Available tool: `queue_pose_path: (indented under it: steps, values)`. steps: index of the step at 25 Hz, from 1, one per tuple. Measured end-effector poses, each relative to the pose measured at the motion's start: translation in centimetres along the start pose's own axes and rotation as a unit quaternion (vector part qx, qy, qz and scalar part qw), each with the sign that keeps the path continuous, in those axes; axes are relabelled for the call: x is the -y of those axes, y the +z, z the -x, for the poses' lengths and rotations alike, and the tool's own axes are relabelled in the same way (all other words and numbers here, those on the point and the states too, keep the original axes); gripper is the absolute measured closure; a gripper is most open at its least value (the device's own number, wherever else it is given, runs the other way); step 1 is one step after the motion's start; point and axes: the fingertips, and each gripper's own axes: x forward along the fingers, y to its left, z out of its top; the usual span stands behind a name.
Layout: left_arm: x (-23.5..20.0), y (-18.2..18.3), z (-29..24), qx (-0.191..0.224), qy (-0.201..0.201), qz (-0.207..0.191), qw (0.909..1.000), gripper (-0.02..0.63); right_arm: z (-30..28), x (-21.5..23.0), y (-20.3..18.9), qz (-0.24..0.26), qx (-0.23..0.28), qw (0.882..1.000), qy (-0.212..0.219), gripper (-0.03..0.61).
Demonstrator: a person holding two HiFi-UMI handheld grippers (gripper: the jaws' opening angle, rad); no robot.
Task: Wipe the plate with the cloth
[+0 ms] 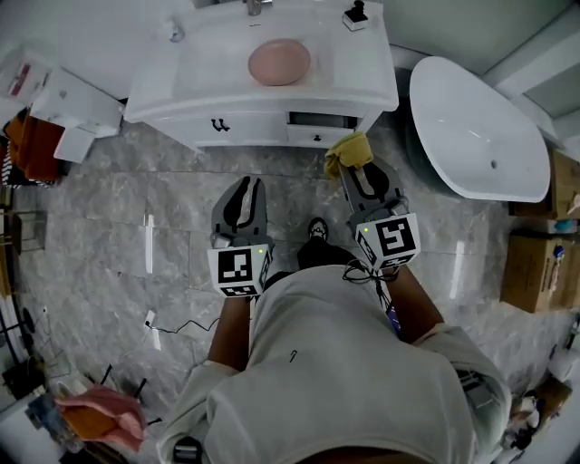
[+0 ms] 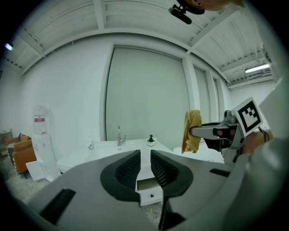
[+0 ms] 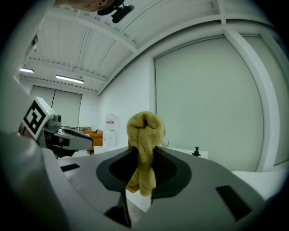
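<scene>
Item: person at a bathroom vanity, a hand-held gripper in each hand.

- Forearms: both reach forward from the torso with elbows bent. The grippers are held side by side above the marble floor (image 1: 118, 199), both aimed at the vanity.
- Left gripper (image 1: 249, 184): held roughly level, marker cube toward the body. In the left gripper view (image 2: 145, 155) its ribbed pads (image 2: 128, 168) stand a narrow slot apart with nothing between them.
- Right gripper (image 1: 356, 169): carried slightly farther forward than the left, just beside it and not touching. Its jaws are pinched on the cloth (image 1: 348, 150).
- Cloth, yellow: the right gripper view (image 3: 144, 135) shows it bunched into a rounded knot above the jaws, with a tail hanging down between them. From the left gripper view (image 2: 193, 131) it droops off the jaw tips of the right gripper (image 2: 198, 131).
- Shoe (image 1: 317, 228): on the floor between the two grippers.
- Vanity (image 1: 362, 86), white: just beyond the jaw tips, with a drawer (image 1: 322, 120) in its front.
- Plate (image 1: 279, 62), pink and round: lies on the vanity top near the tap (image 1: 256, 7), well apart from the cloth and both grippers.
- Small black-topped bottle (image 1: 355, 15): at the vanity's far right corner.
- Bathtub (image 1: 471, 127), white: right of the vanity.
</scene>
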Motion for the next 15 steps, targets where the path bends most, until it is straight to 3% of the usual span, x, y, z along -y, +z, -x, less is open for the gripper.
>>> queue_pose_path:
  steps: [5, 15]
  values:
    - [-1.0, 1.1, -7.3, -0.017, 0.007, 0.009, 0.9998, 0.537, -5.6, 4.6, -0.3, -0.007, -0.012, 1.0, 0.013, 0.491]
    - [-6.9, 0.5, -17.1, -0.053, -0.009, 0.023, 0.9983, 0.537, -16.3, 7.8, -0.6, -0.011, -0.031, 0.999, 0.018, 0.491]
